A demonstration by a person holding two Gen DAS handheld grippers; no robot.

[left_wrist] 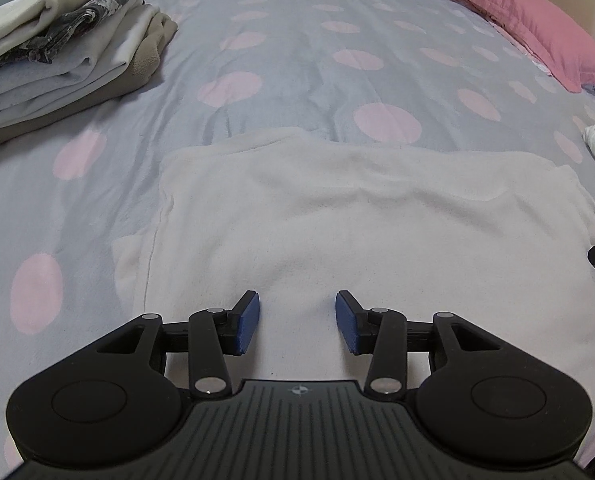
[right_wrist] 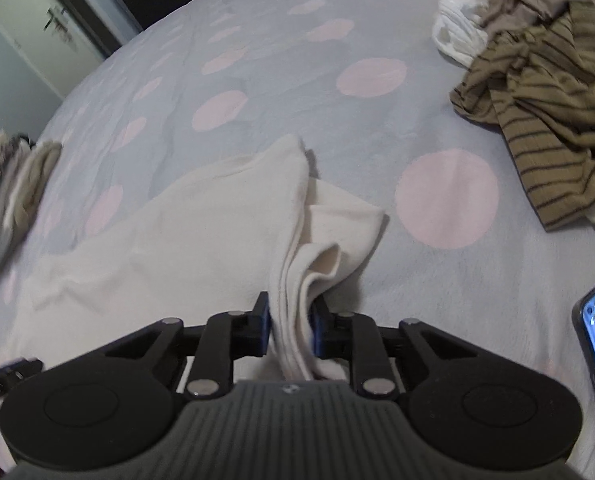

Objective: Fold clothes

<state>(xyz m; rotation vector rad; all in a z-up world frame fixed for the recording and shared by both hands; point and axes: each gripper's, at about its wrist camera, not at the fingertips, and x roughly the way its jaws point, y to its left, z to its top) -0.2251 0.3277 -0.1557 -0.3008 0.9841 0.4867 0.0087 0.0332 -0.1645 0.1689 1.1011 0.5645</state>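
From the left wrist, my left hand-held gripper (left_wrist: 297, 322) hangs released, blue pads (left_wrist: 247, 322) wide apart over the cream fleece garment (left_wrist: 357, 220) spread ahead on the bed. From the right wrist, my right hand-held gripper (right_wrist: 291, 326) is clenched on that garment's bunched edge.

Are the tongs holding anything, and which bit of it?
The right tongs pinch the cream fleece garment by a bunched-up edge. The left tongs are open, holding nothing.
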